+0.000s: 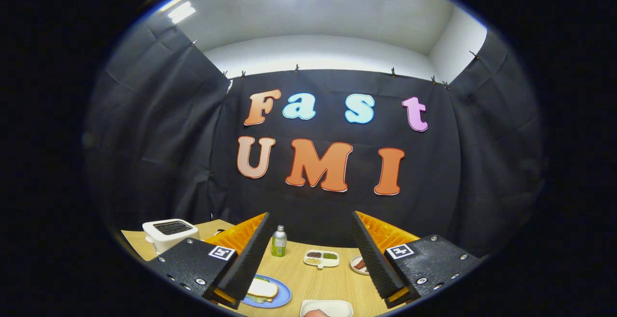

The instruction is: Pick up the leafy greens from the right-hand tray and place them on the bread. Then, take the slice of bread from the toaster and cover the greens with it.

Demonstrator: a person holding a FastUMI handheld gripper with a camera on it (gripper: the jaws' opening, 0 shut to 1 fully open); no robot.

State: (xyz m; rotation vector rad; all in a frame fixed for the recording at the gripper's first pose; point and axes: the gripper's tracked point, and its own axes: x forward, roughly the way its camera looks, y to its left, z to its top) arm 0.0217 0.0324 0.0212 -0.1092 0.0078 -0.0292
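Pale wood grain marks the table (318,278), seen past the gripper (311,254), whose fingers are spread wide with nothing held between them. Just ahead of the left finger a blue plate (279,297) is set, and on it a slice of bread (262,289) lies over a thin edge of leafy greens (258,299) — the greens are covered. A white toaster (169,234) is placed beyond the left finger at the table's far left side; whether a slice sits in its slots cannot be told. Between the fingers, further back, a small green bottle (279,241) stands upright, and near it a white divided dish (321,258) holds small heaps. A small round dish (359,264) is partly hidden by the right finger. Nearest the camera, a white tray (332,306) is seen — between the fingertips.
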